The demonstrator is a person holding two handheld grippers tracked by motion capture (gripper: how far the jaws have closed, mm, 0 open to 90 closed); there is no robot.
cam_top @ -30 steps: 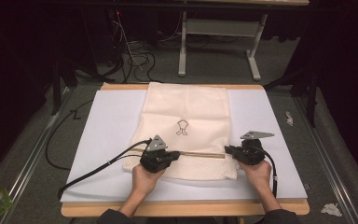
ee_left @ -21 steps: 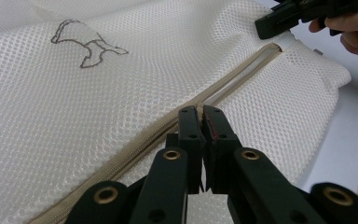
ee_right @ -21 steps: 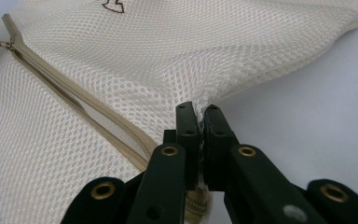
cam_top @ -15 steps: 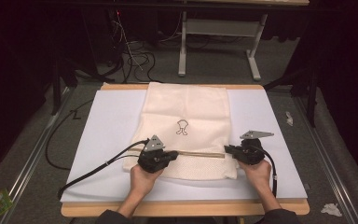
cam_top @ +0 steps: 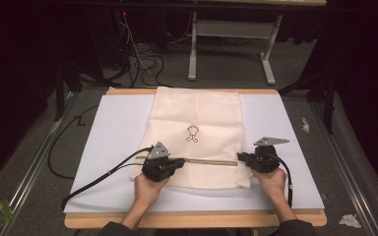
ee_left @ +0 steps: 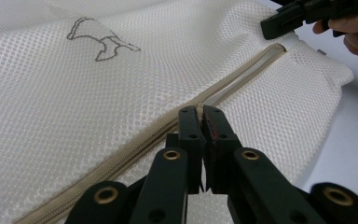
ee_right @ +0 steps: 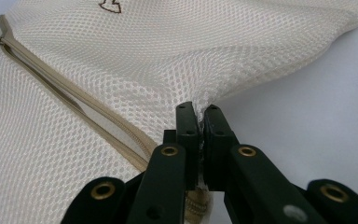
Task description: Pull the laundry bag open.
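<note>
A cream mesh bag point(cam_top: 197, 135) lies flat in the middle of a white mat point(cam_top: 108, 132) on the table point(cam_top: 192, 222), a small outline drawing point(cam_top: 192, 132) at its centre and a tan zipper point(cam_top: 209, 161) running across its lower part. At lower left of centre in the high view, the left gripper point(cam_top: 177, 163) sits at the zipper's left end; in the left gripper view its jaws are clenched on the zipper point(ee_left: 140, 144), with the right gripper point(ee_left: 284, 23) at upper right. Lower right of centre, the right gripper point(cam_top: 241, 157) pinches the bag's right edge, jaws closed on mesh point(ee_right: 168, 60) beside the zipper point(ee_right: 74, 102). Cables point(cam_top: 142, 64) and a metal frame point(cam_top: 231, 29) stand on the floor beyond.
</note>
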